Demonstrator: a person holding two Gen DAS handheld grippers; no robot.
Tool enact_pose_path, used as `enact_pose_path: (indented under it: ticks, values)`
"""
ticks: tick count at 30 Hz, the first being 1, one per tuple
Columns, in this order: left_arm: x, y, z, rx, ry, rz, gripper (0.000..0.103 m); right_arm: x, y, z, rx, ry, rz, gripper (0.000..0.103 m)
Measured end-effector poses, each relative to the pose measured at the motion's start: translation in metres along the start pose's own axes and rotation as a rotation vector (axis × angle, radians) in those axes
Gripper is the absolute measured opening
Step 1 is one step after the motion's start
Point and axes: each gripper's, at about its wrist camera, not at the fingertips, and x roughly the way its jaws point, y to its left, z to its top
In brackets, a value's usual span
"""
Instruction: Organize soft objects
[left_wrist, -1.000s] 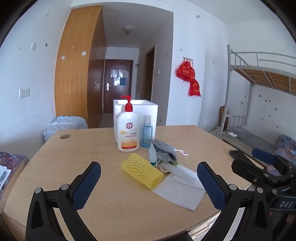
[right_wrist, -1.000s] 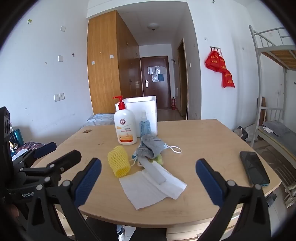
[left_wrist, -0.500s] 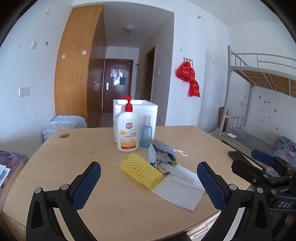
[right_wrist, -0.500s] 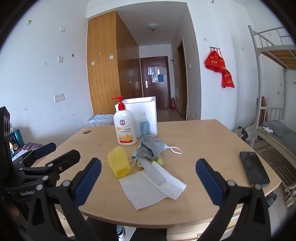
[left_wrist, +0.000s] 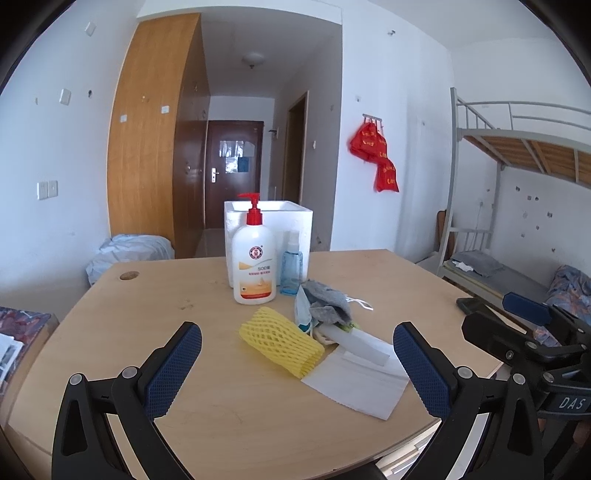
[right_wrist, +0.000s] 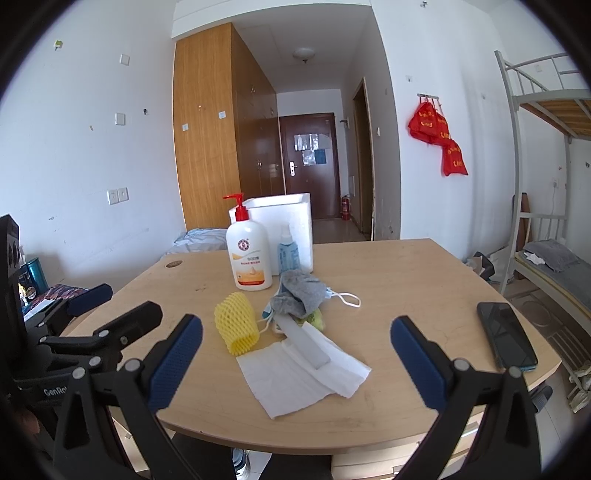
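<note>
Lying in a loose heap near the middle of the table (right_wrist: 424, 280), the soft things look untouched, so the sorting seems not yet begun and all of it is left to do. A yellow foam net (right_wrist: 236, 326) sits at the left of the heap, a tube of springy mesh that should squash easily. Just right of it a grey cloth (right_wrist: 301, 291) is crumpled on top of a face mask (right_wrist: 341, 297), whose white ear loop trails out to the right. In front of these a white paper towel (right_wrist: 299, 376) lies flat and partly unfolded at the near edge, with a pale block (right_wrist: 304, 341) resting across it; something small and green peeks from under the cloth, too hidden to name. Behind the heap stand a pump bottle (right_wrist: 248, 254) and a small blue spray bottle (right_wrist: 288, 254), both close against a white foam box (right_wrist: 286, 221) with an open top, which I judge the likely place for the soft things. A dark phone (right_wrist: 506, 334) lies well apart at the right edge. The left gripper (left_wrist: 297, 365) and the right gripper (right_wrist: 295, 362) both hang over the near edge, jaws spread wide, holding nothing and touching nothing.
</note>
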Motion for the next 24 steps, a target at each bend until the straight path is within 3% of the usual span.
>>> enact_pose_path:
  ticks: [24]
  values:
    - [-0.0009, 0.0008, 0.0016, -0.006, 0.005, -0.002, 0.103, -0.001, 0.0015, 0.0006, -0.001, -0.007, -0.003, 0.103]
